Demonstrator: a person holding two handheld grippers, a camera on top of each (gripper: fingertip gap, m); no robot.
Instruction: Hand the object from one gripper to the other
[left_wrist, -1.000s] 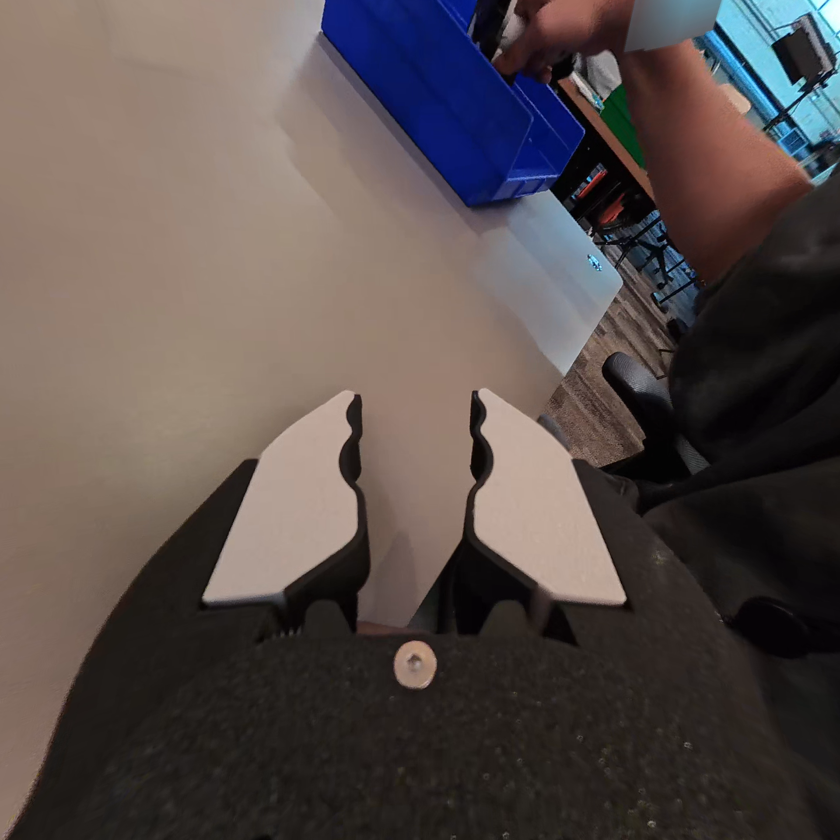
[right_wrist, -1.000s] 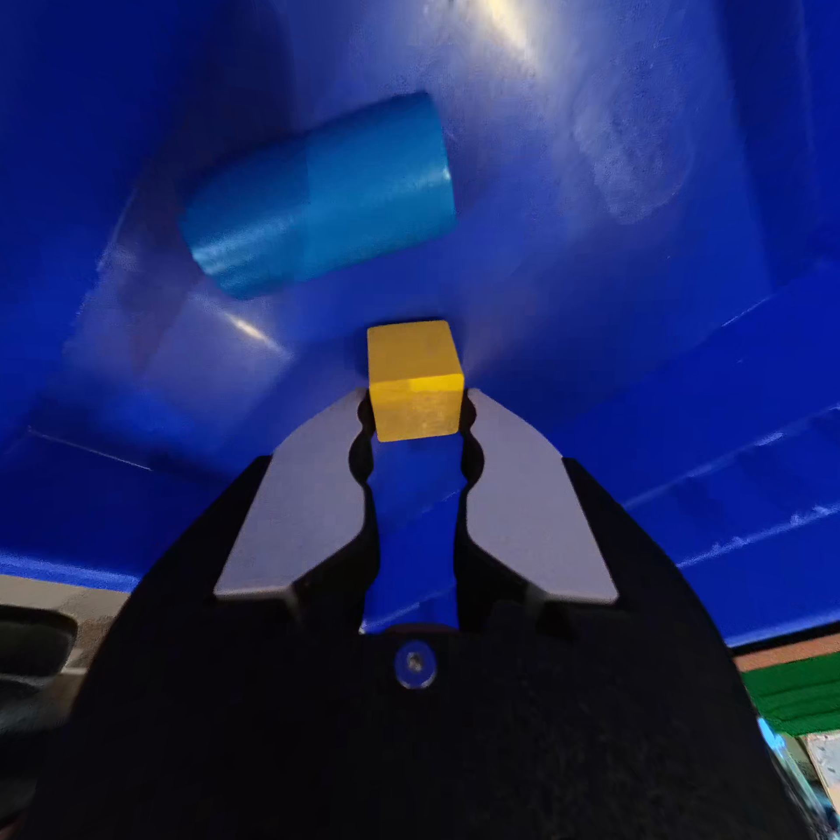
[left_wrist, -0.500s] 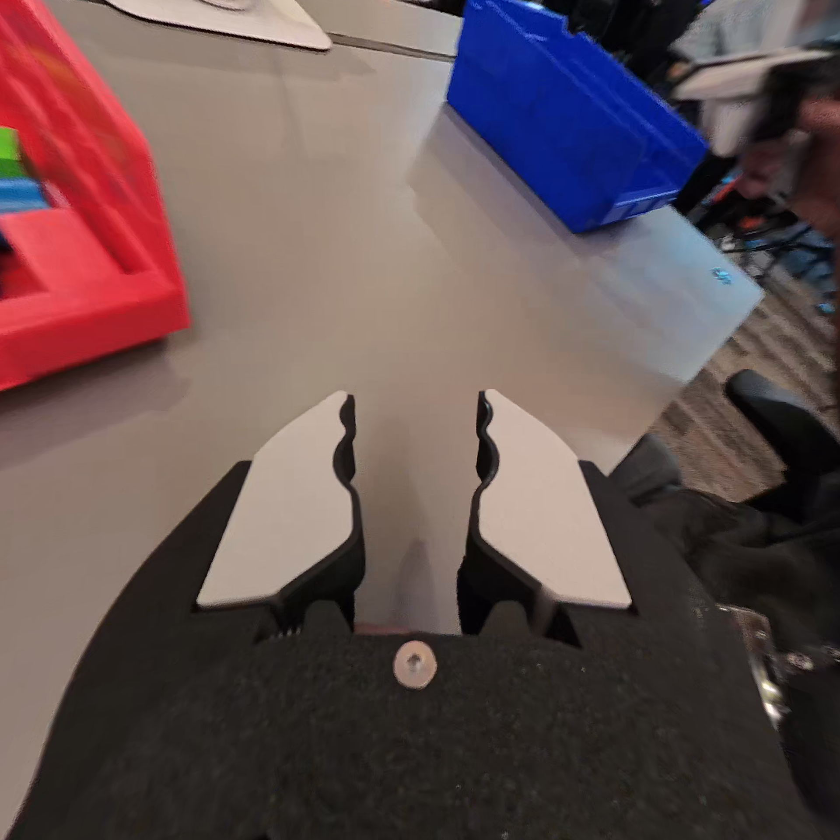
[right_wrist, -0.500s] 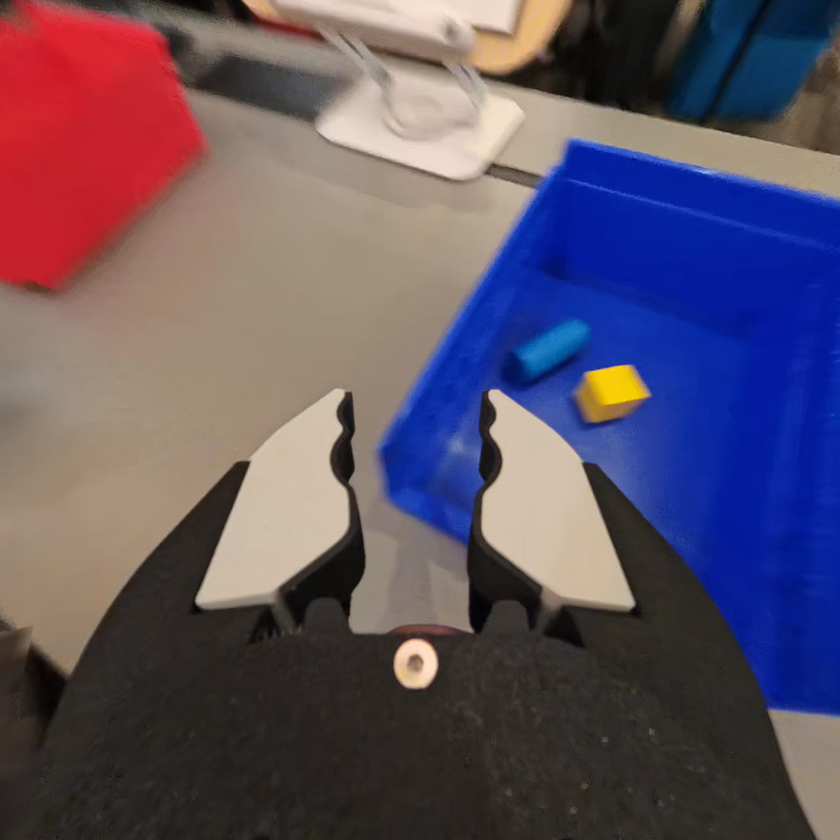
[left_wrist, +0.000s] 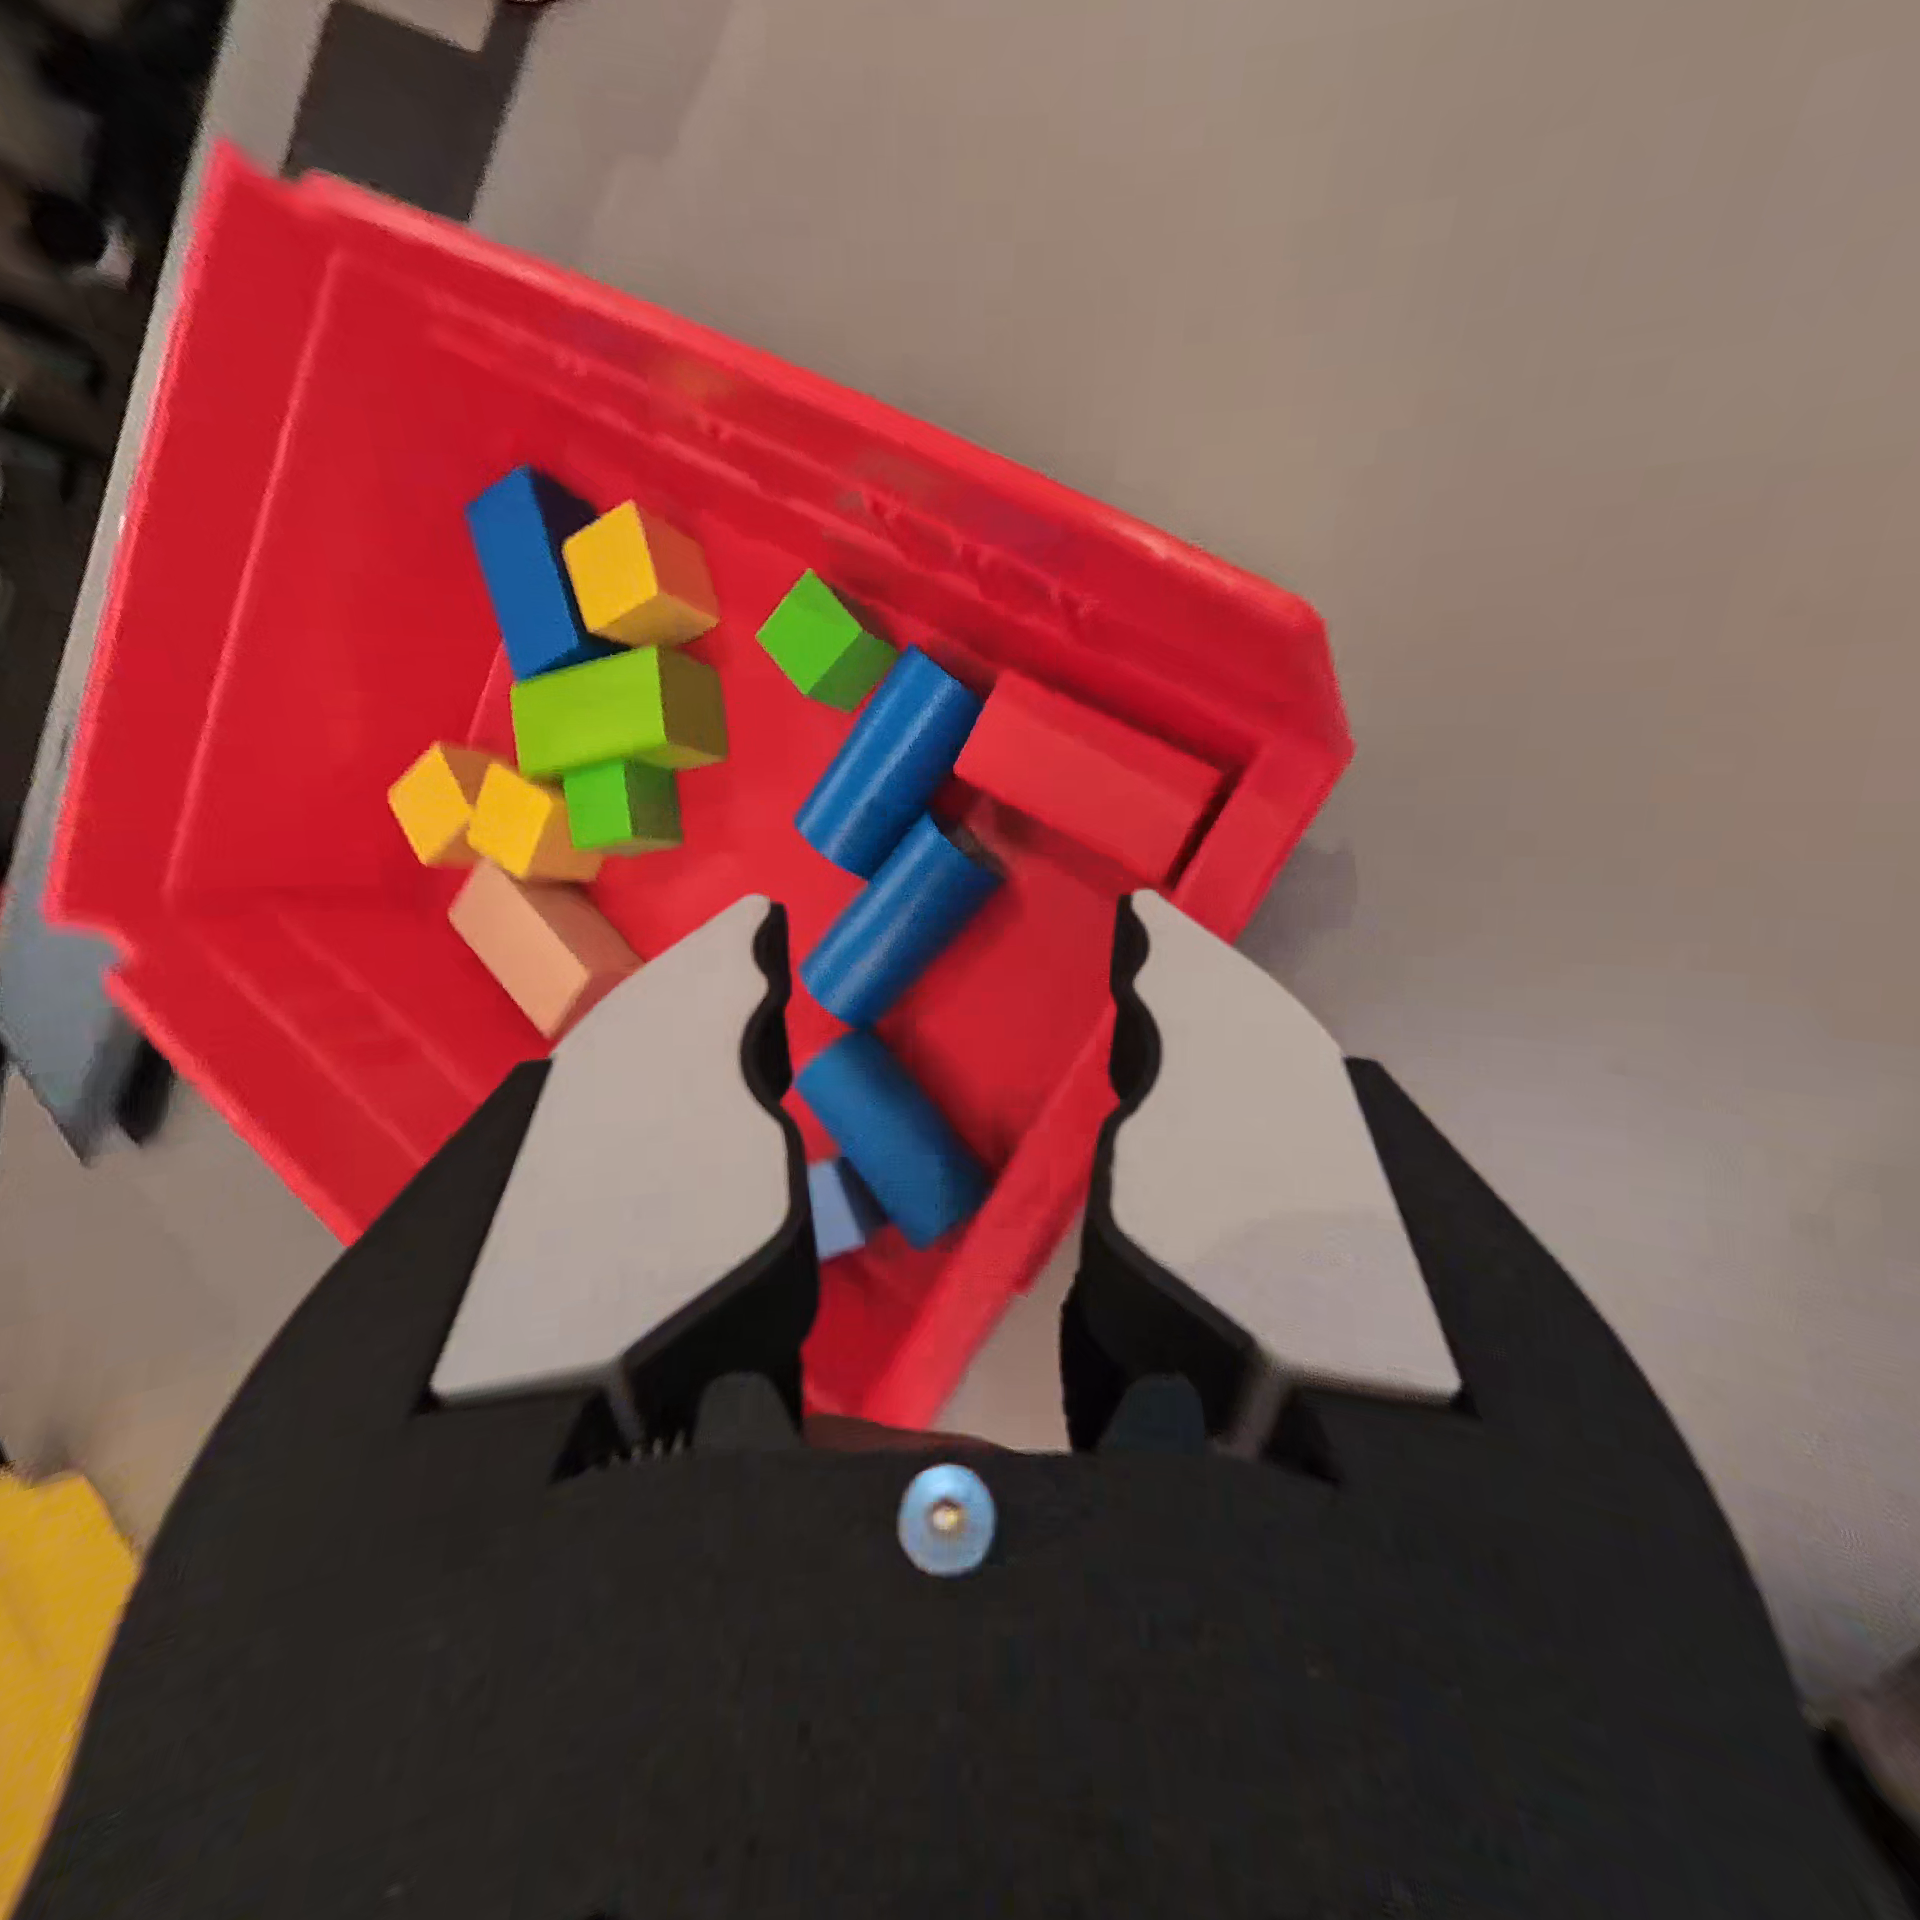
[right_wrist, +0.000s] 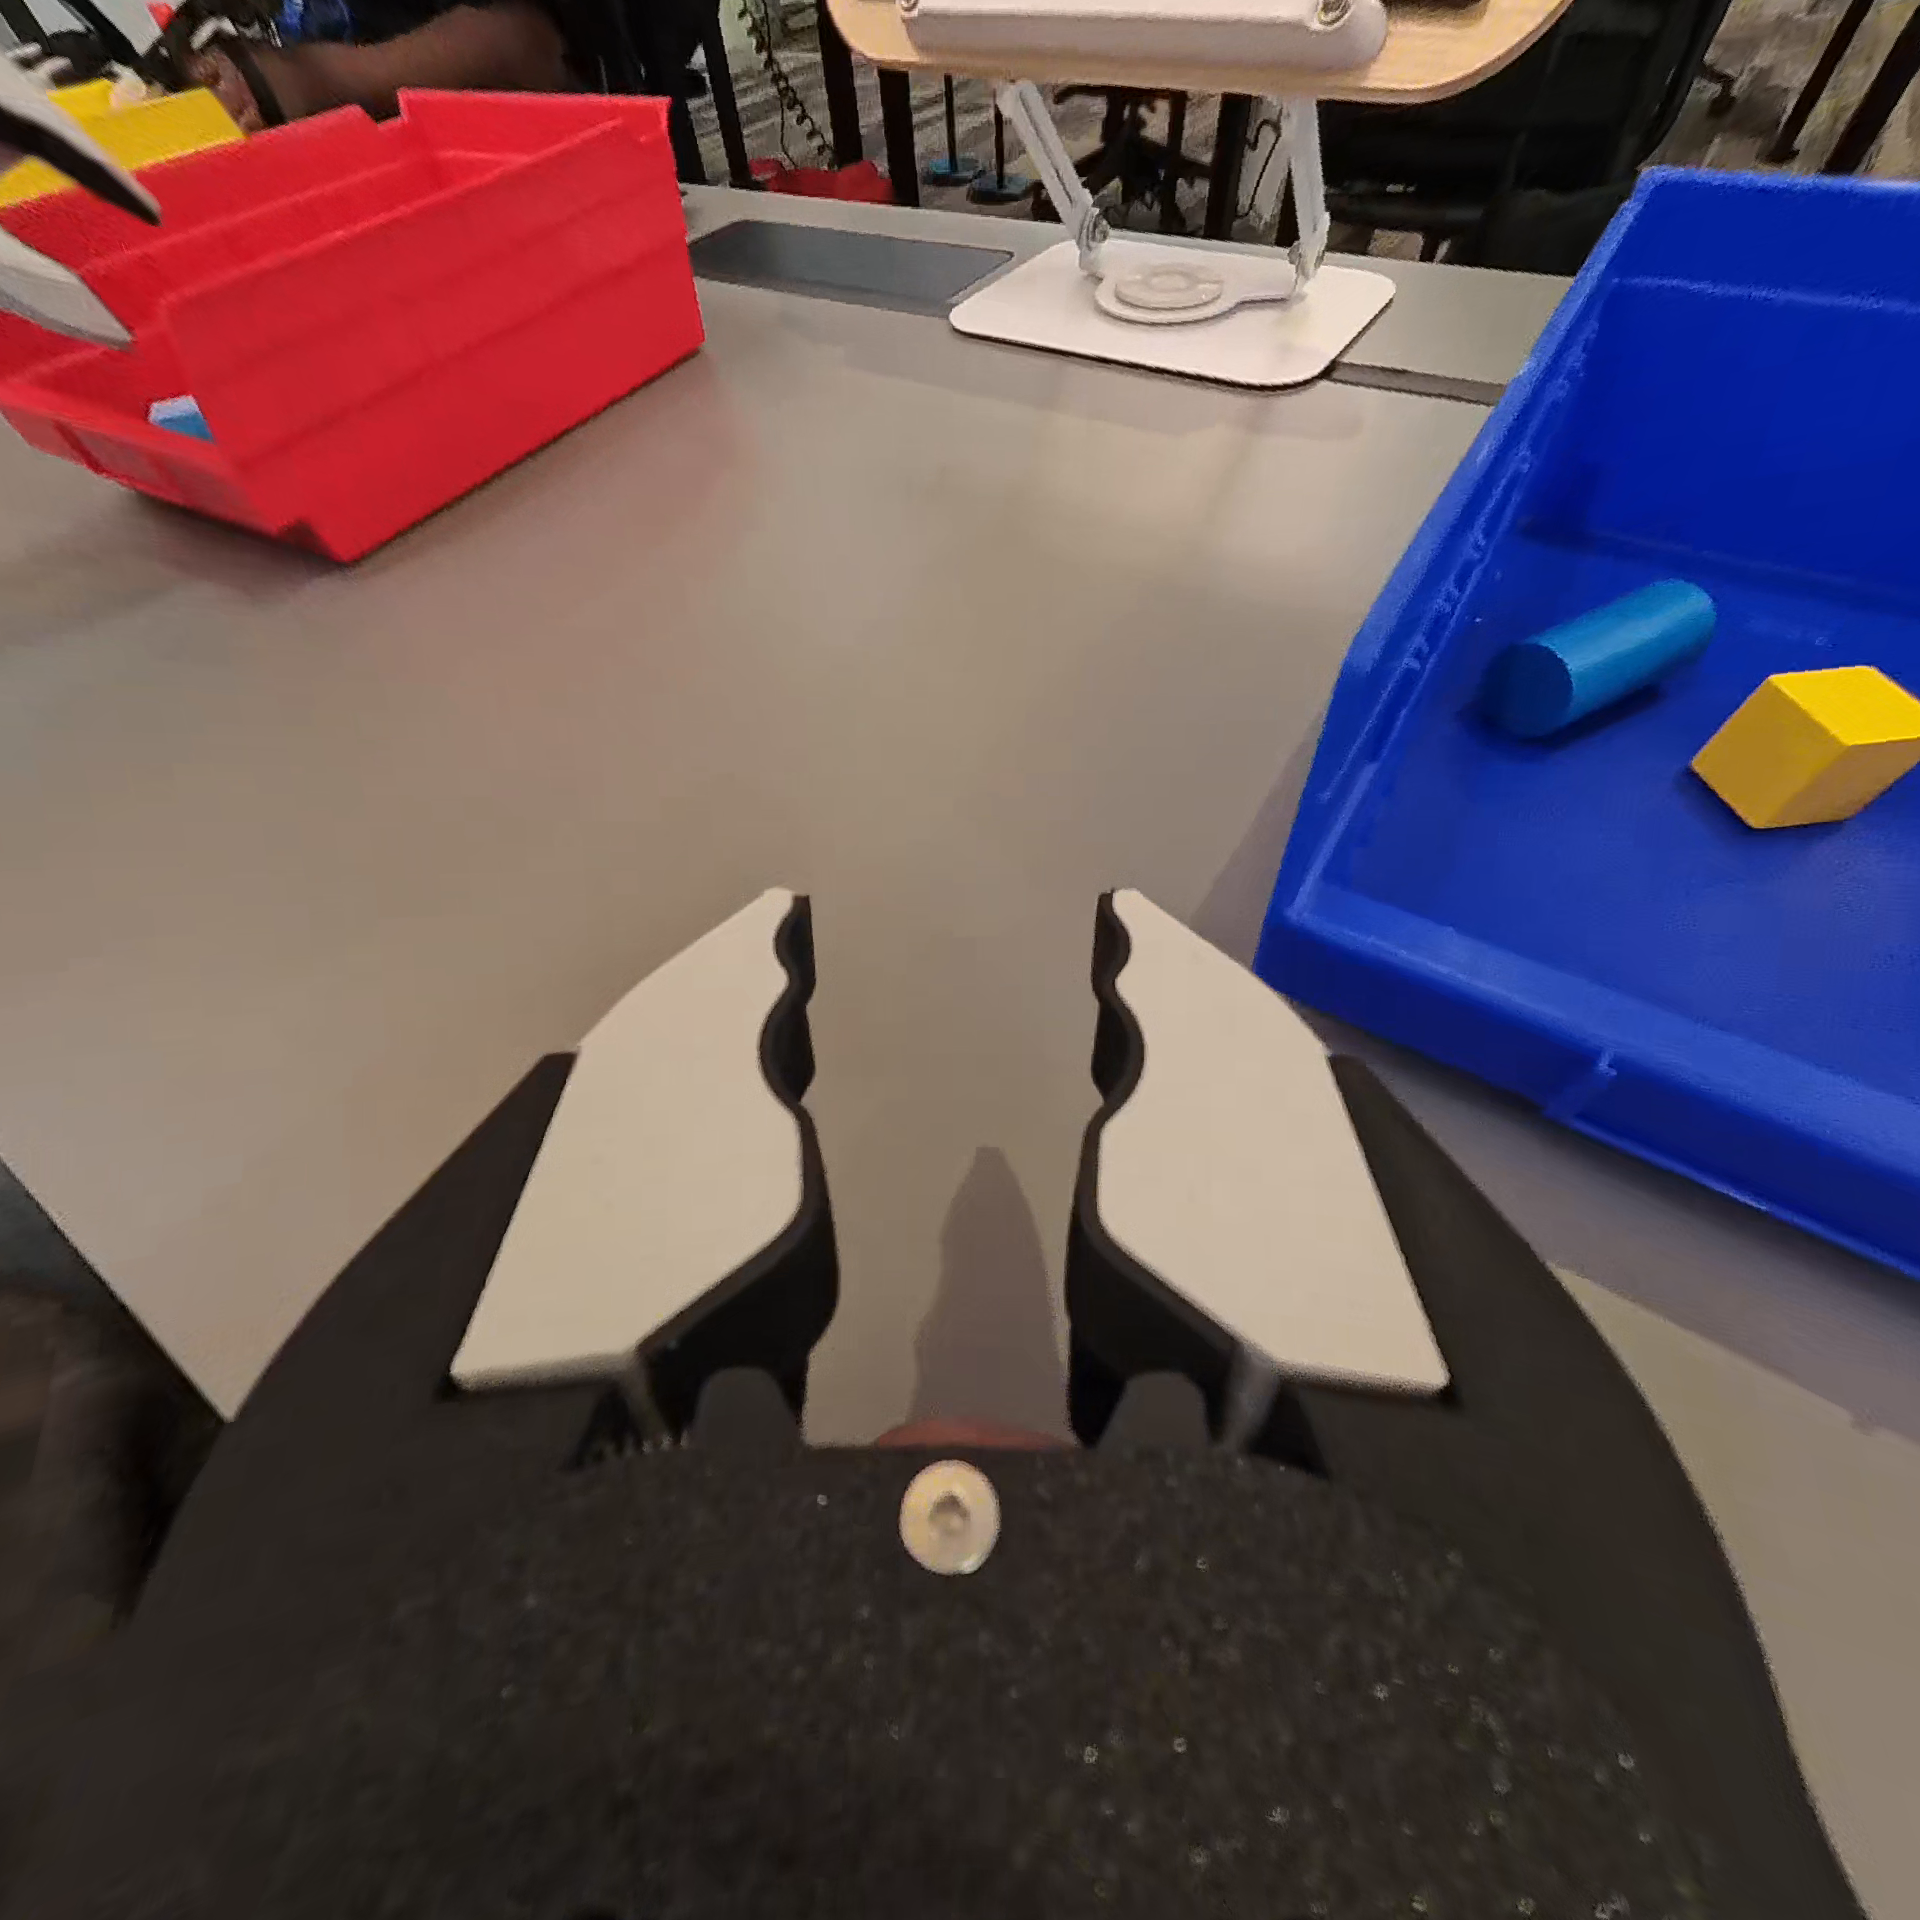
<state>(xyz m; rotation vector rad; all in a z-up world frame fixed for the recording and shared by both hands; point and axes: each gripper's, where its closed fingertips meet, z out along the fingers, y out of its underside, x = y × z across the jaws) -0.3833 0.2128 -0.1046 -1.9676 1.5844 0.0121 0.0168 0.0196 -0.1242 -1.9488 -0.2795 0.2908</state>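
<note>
Our left gripper hangs agape over the red bin (blocks inside); our right gripper, likewise empty-jawed, overlooks the table.

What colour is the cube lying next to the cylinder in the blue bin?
Yellow. The cube beside the blue cylinder shows best in the right wrist view.

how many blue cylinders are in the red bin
3. In the red bin, the top blue cylinder leans by the red block, the middle blue cylinder sits just below it, and the bottom blue cylinder lies nearest the left claw. More may be hidden.
</note>
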